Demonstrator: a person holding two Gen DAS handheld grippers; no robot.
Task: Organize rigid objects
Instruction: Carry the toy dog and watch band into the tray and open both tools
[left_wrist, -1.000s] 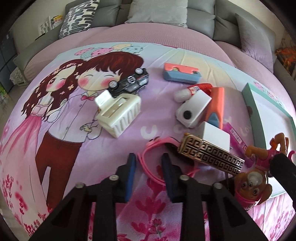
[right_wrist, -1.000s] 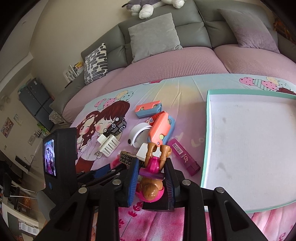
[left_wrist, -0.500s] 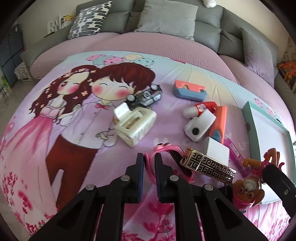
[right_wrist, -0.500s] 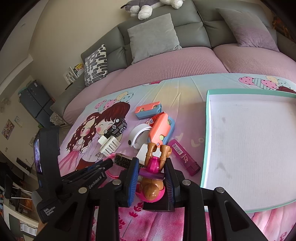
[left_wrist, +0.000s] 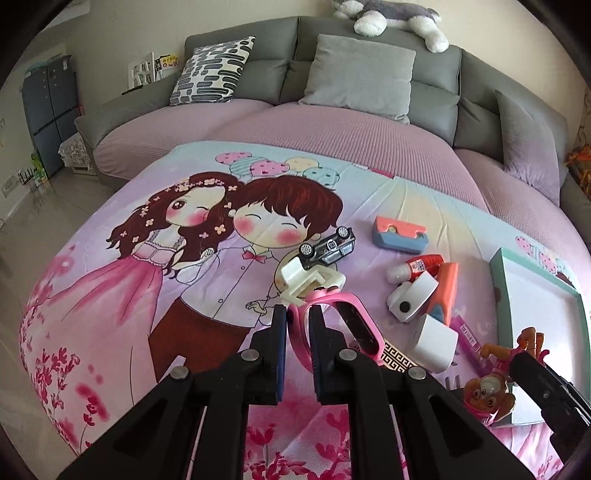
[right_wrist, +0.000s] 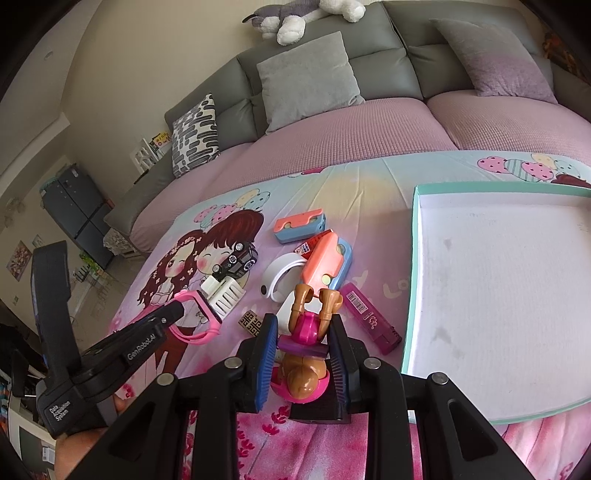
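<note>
Left gripper (left_wrist: 297, 321): jaws clamped on the pink watch (left_wrist: 347, 325) strap, lifted clear of the bed. Right gripper (right_wrist: 303, 350): jaws clamped on the toy dog (right_wrist: 304, 354), just beside the empty tray (right_wrist: 412, 280), likely its destination.

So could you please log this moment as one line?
left gripper: shut on pink watch, lifted | right gripper: shut on dog toy | tray: empty

Two black handheld grippers are filling the lower frames: the right gripper (right_wrist: 303, 354) showing ribbed blue pads and silver screws, the left gripper (right_wrist: 173, 312), at lower left, bearing white "GenRobot.AI" and "Data Acquisition System" lettering and carrying an upright black screen.
</note>
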